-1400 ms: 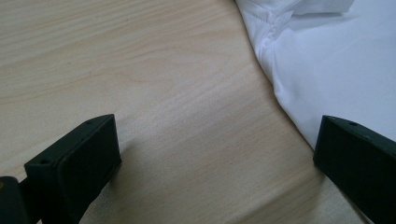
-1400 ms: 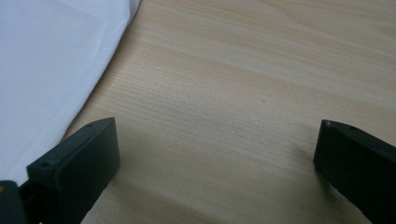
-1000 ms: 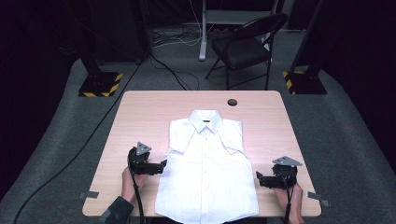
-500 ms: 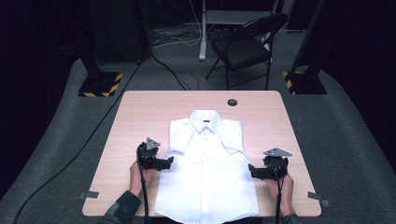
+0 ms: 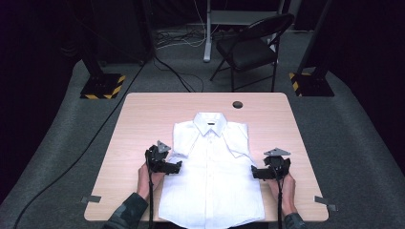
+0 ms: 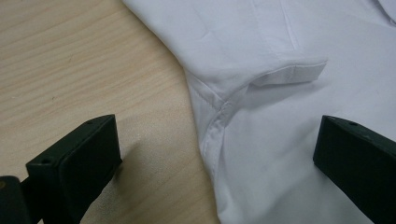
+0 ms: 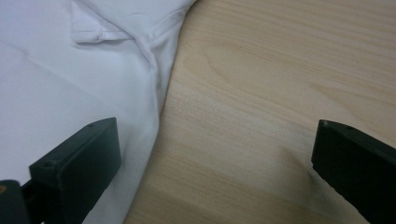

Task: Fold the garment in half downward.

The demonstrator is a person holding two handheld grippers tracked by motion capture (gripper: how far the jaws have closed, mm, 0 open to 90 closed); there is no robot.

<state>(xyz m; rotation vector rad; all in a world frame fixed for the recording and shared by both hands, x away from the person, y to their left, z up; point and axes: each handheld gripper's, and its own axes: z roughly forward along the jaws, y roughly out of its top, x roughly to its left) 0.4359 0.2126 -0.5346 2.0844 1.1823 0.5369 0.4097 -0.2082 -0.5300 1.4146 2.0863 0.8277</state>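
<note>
Dark room with grey carpet all around, and in the middle a light wooden table (image 5: 143,124) with rounded corners. Count of stuff: one white shirt (image 5: 212,176), one small dark round thing (image 5: 237,104) on the table near the far edge, one black folding chair (image 5: 253,47) behind the table, two black-and-yellow striped stand bases (image 5: 102,86) on the floor at the far left and right, and two bits of grey tape (image 5: 90,199) at the near corners of the table.

The shirt lies flat, buttoned front up, collar toward the far side, hem right at the near edge. Both short sleeves are folded in over the chest.

Left gripper (image 5: 174,167) sits at the shirt's left side seam, just under the sleeve. In the left gripper view its jaws are spread wide, one over bare wood, the other over the white cloth, with the seam running between them. Nothing pinched.

Right gripper (image 5: 254,172) mirrors it on the shirt's right edge. In the right gripper view the jaws are also wide apart, one above the cloth and one above the wood, holding nothing.

Room to move: a wide strip of bare table on both sides of the shirt, and a clear band beyond the collar. At the near edge there's basically no margin.
</note>
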